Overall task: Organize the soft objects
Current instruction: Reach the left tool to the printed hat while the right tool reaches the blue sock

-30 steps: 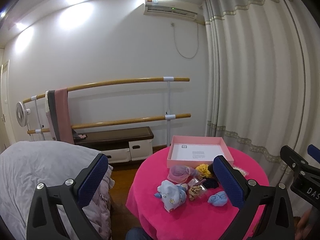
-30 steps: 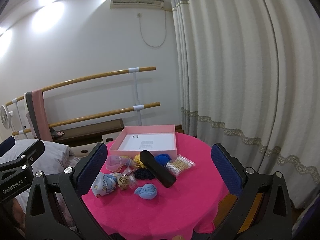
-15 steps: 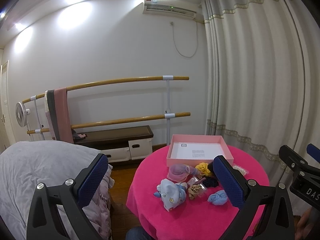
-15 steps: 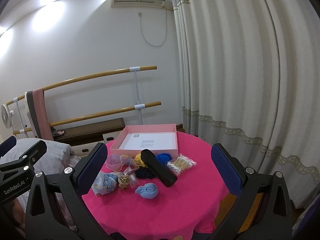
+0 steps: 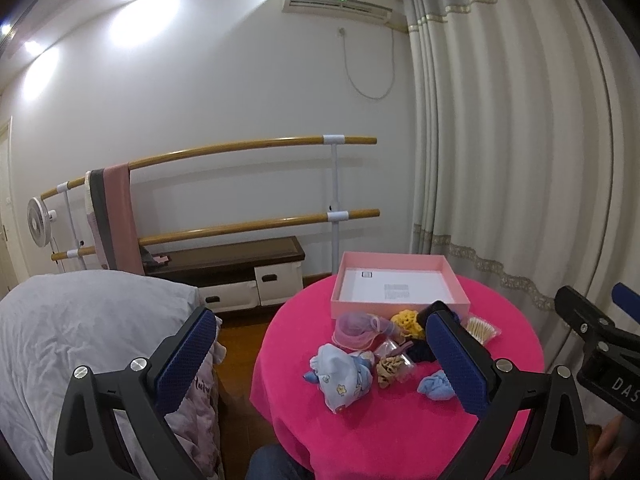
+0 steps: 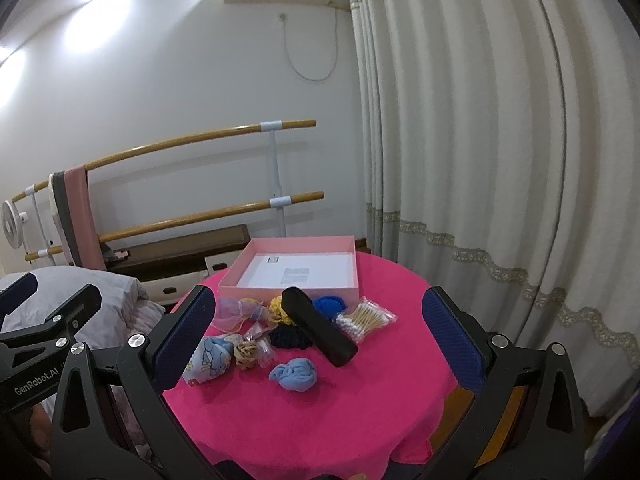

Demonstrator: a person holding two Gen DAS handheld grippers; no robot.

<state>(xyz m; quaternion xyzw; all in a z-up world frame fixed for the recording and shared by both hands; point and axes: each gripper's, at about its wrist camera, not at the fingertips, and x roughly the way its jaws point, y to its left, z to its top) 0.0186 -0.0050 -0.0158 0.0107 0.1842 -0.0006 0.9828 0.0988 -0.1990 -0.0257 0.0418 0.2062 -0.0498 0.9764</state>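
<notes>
The round tabletop (image 6: 320, 408), covered in a bright pink cloth, lay in front of me, and I held both tools above its near edge. At its far side sat the shallow pink cardboard box (image 6: 296, 292) with a white sheet on its floor, nothing else inside it. My left hand-held gripper (image 5: 324, 354) hung released, its blue pads wide apart and holding nothing; my right hand-held gripper (image 6: 320, 344) was spread just as wide, equally empty. The soft things lay in a loose cluster just in front of the box: a long black pouch (image 6: 318, 330) lying at a slant, a pale blue printed baby cloth (image 6: 210, 362), a sheer pink pouch (image 6: 230, 312), a light blue knotted cloth (image 6: 294, 374), a dark navy scrunchie (image 6: 290, 338), a yellow scrunchie (image 6: 278, 308), a royal blue bundle (image 6: 330, 306) and a tan scrunchie (image 6: 246, 354), perhaps inside a clear bag. A clear bag of cotton swabs (image 6: 366, 318) lay beside the black pouch.
</notes>
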